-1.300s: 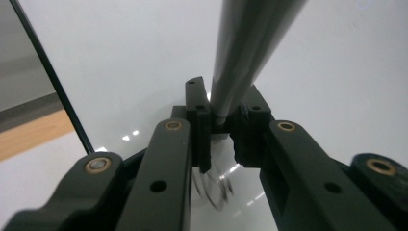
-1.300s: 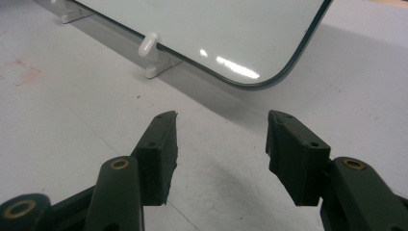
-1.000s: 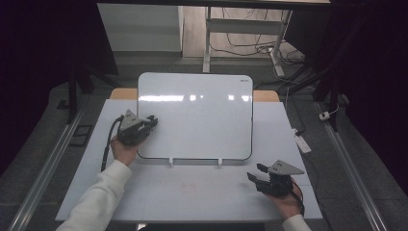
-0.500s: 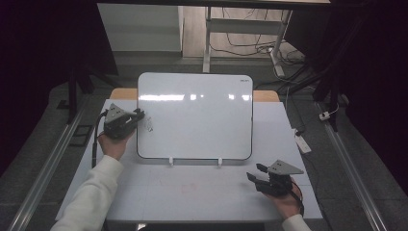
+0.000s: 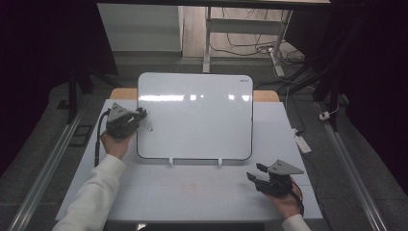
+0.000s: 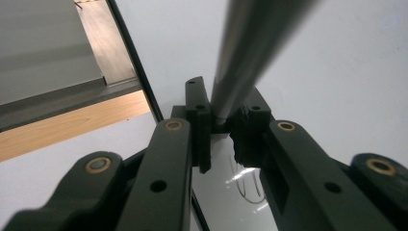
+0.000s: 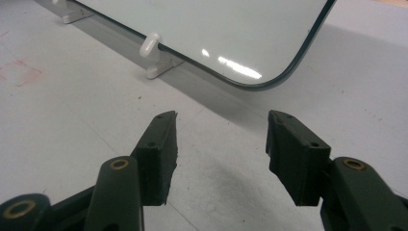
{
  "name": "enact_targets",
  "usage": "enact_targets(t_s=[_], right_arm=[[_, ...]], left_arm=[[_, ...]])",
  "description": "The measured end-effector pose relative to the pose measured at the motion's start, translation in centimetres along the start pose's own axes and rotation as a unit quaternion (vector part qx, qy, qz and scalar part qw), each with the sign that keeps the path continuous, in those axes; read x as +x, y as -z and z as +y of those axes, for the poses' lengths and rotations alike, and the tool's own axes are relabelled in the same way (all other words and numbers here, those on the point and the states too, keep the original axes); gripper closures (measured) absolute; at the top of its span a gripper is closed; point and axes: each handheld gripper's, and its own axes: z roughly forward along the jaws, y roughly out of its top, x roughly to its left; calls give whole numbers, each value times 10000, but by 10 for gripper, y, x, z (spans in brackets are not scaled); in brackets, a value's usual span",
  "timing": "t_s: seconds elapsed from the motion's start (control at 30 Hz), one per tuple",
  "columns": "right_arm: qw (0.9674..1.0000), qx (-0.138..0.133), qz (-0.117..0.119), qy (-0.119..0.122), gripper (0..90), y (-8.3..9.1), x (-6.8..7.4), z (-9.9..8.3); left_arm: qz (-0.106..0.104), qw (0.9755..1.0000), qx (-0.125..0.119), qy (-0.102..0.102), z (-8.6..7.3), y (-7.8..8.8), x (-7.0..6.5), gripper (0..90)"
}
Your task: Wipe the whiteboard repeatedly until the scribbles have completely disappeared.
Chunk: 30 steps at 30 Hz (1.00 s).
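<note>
A white board [image 5: 195, 115] with a dark rim leans on two small white feet [image 5: 170, 161] at the middle of the white table [image 5: 202, 202]. My left gripper [image 5: 143, 115] is at the board's left edge, shut on a grey marker [image 6: 245, 53] that runs up and away between its jaws in front of the board's face [image 6: 337, 72]. My right gripper [image 5: 255, 172] rests low near the table's front right, open, with nothing between its fingers [image 7: 221, 130]. It faces the board's lower corner [image 7: 250, 72] and one foot [image 7: 151, 45].
A strip of a wooden table [image 5: 122, 94] shows behind the white one. A white power strip [image 5: 303, 143] lies off the right edge. Faint red smears [image 5: 192, 187] mark the table in front of the board. Desk legs and cables stand on the floor behind.
My left gripper has moved left with the marker, from over the board's left part to its left edge. The right gripper has stayed put.
</note>
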Motion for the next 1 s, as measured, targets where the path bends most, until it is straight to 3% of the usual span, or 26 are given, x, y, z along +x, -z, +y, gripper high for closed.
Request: enact_targets(t_s=[0.17,0.3,0.43,0.53,0.63,0.7,0.77,0.93,1.0], right_arm=[[10000,22,13,24,441,-2,1,0],[10000,11,7,26,441,-1,1,0],[10000,12,7,2,441,-2,1,0],[10000,17,5,23,441,-2,1,0],[10000,3,16,16,441,-1,1,0],[10000,6,18,0,441,-1,1,0],[10000,19,18,3,441,-1,0,-1],[10000,22,25,32,441,-3,2,1],[10000,17,21,24,441,-3,2,1]], left_arm=[[-187,9987,133,-450,-6,-7,-28,782],[-290,9991,112,-271,-7,-8,-28,782],[-261,9985,136,-455,-2,-12,-34,782],[-110,9990,89,-423,1,-10,-27,782],[90,9997,48,-214,-2,0,-9,782],[107,9999,55,-58,-7,7,1,782],[87,9999,71,-44,-13,10,1,782],[-157,9988,161,-423,-15,1,-26,782],[-113,9982,188,-559,-13,-1,-28,782]])
